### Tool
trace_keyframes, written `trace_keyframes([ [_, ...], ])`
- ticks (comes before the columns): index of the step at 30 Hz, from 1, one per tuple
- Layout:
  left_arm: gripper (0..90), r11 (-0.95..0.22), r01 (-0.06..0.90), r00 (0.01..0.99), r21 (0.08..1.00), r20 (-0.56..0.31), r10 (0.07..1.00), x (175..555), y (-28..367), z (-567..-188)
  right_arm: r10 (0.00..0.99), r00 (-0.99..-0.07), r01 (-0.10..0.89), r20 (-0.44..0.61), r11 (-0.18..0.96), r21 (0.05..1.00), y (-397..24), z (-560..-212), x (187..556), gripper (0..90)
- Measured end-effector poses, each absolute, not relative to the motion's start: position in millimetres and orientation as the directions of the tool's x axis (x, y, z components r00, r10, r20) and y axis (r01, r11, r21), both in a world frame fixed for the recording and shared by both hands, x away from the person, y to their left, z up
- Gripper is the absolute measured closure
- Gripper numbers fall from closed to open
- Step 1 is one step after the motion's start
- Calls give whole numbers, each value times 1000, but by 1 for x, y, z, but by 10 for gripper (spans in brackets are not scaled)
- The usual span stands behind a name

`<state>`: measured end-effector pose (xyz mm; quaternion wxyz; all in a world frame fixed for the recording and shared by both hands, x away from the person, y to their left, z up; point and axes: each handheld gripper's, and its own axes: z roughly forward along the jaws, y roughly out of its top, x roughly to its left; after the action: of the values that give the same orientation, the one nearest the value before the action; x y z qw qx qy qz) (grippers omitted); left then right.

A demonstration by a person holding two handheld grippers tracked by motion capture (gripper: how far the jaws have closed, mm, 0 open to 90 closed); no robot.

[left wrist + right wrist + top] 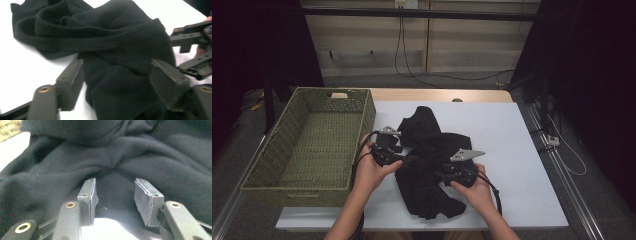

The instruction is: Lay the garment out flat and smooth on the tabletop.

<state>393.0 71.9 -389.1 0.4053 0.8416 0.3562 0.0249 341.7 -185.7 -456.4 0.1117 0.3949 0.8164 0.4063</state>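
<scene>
A crumpled black garment [429,160] lies at the centre of the high view on the white table [517,160], with the left gripper [404,159] and right gripper [439,175] both open-jawed at its edges, holding nothing.
</scene>
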Motion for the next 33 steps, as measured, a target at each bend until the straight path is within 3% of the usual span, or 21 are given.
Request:
trace_keyframes([
  [5, 201, -458, 554, 771, 696, -222, 597, 389, 65, -392, 743, -664, 531, 87, 386, 754, -181, -460, 339, 589],
  [7, 186, -472, 545, 778, 693, -209, 592, 387, 63, -393, 736, -676, 505, 36, 426, 751, -179, -459, 338, 651],
  [13, 158, -502, 488, 811, 714, -159, 563, 381, 60, -387, 741, -669, 516, 58, 407, 754, -182, -460, 339, 882],
  [26, 196, -568, 479, 820, 669, -111, 561, 377, 51, -403, 740, -666, 529, 91, 383, 757, -185, -461, 340, 899],
  [30, 335, -564, 503, 786, 655, -76, 613, 381, 54, -408, 741, -664, 532, 97, 377, 758, -186, -461, 340, 900],
  [33, 640, -526, 552, 744, 647, -97, 661, 387, 64, -410, 738, -667, 536, 102, 381, 753, -188, -460, 340, 900],
])
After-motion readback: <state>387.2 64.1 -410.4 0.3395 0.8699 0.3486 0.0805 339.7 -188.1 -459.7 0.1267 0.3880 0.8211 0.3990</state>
